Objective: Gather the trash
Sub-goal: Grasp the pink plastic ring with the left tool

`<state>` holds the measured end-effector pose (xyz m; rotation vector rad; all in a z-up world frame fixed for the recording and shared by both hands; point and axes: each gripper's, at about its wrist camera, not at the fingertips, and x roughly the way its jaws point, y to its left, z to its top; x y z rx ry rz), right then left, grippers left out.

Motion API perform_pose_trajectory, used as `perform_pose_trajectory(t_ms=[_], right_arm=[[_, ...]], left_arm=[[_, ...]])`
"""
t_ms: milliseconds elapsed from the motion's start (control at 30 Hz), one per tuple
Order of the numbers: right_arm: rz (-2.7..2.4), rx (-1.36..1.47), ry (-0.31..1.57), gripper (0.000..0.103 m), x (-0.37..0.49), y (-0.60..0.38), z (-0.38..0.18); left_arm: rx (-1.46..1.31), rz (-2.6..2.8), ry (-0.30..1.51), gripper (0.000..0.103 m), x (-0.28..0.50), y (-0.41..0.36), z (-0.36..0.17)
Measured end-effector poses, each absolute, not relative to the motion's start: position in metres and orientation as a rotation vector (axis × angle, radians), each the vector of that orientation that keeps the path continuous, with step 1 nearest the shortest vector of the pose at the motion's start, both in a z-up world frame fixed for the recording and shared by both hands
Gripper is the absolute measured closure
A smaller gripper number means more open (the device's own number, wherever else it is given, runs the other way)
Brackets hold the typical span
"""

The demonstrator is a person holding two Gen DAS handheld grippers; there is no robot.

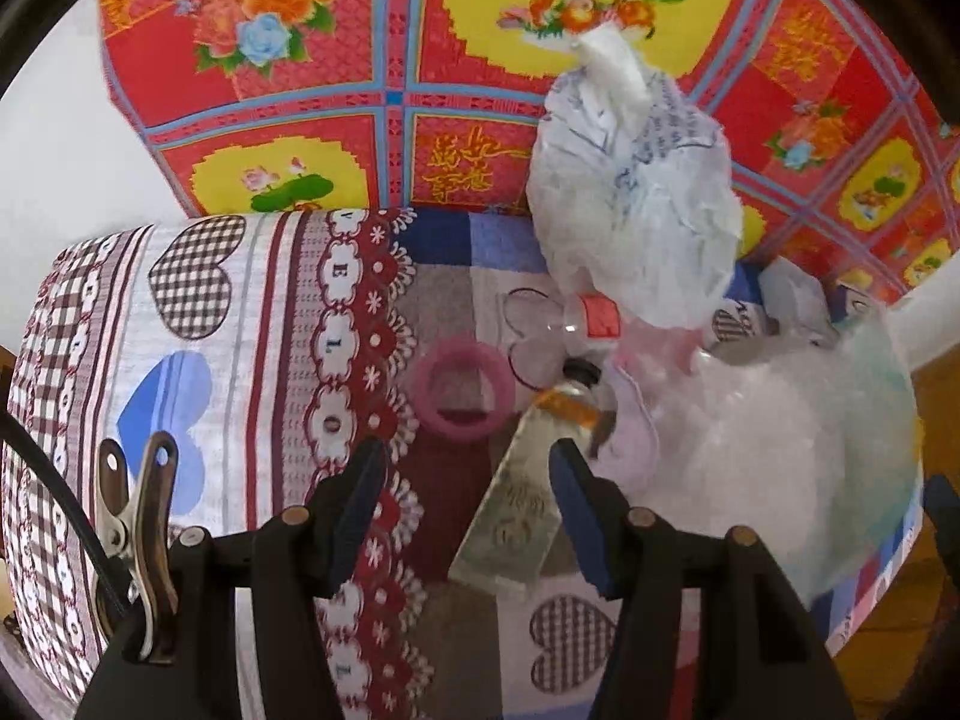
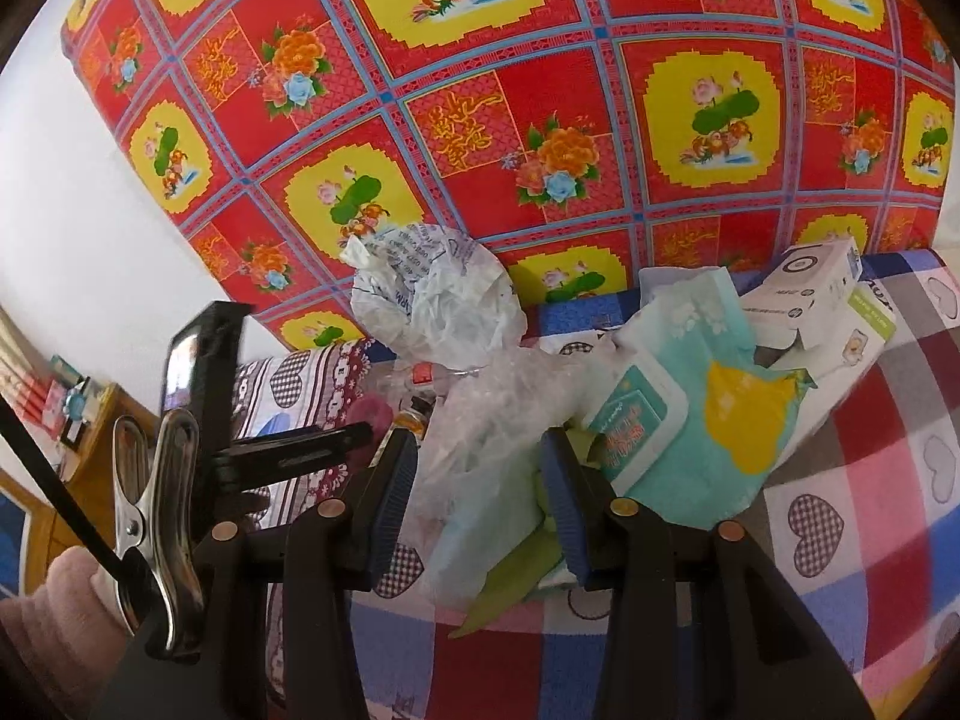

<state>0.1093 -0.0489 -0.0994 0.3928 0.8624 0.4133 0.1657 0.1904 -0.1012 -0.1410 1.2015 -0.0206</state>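
Note:
My left gripper (image 1: 468,456) is open and points down at the bed. A clear flat tube (image 1: 516,510) with an orange band and black cap lies between its fingers, close to the right pad. A pink ring (image 1: 462,387) and a clear bottle with a red label (image 1: 591,318) lie just beyond. A crumpled white printed bag (image 1: 630,198) stands behind them. My right gripper (image 2: 479,444) is shut on a clear plastic bag (image 2: 480,468), which fills the gap between both blue pads. That same clear plastic bag (image 1: 780,432) bulges at the right of the left wrist view.
A teal wipes packet (image 2: 678,420) and white cardboard boxes (image 2: 810,294) lie on the checked heart bedcover (image 2: 840,510). A heart-print pillow (image 1: 180,330) sits at the left. Red floral cloth (image 2: 540,90) covers the wall behind. A person's pink sleeve (image 2: 54,618) shows at bottom left.

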Motion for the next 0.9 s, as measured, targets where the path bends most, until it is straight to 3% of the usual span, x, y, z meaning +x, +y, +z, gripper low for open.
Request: perform_pose_trajectory(t_ms=[567, 633, 900], right_arm=[[0.375, 0.391, 0.892, 0.059, 0.102, -0.043, -0.102], [0.369, 0.387, 0.893, 0.059, 0.099, -0.04, -0.101], [0.362, 0.373, 0.889, 0.059, 0.089, -0.018, -0.094]], left_arm=[[-0.073, 0.013, 1.199, 0.044, 0.195, 0.189, -0.136], [-0.061, 0.012, 1.186, 0.057, 0.195, 0.191, -0.137], [-0.106, -0.026, 1.169, 0.057, 0.175, 0.22, -0.125]])
